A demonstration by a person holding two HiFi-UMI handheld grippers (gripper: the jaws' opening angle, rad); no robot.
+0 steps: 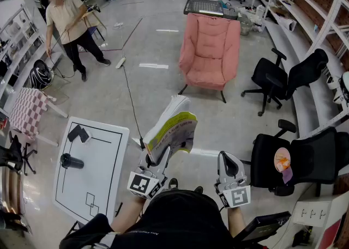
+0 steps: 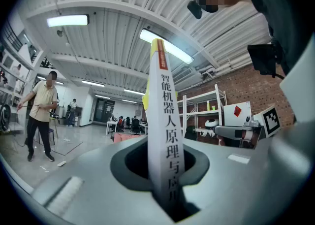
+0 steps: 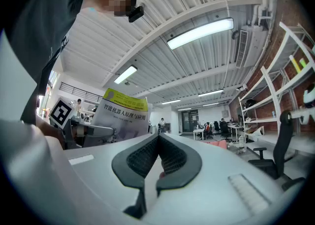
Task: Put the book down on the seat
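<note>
Head view: book point(image 1: 173, 128) in hand-held gripper point(image 1: 155, 159)

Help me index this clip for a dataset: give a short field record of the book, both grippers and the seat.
book: upright, yellow-and-white cover, held by its lower end
left gripper: jaws shut on the book
right gripper: jaws together, nothing between them
pink armchair: seat bare, across the floor ahead; book not yet on it
person: standing at far left
</note>
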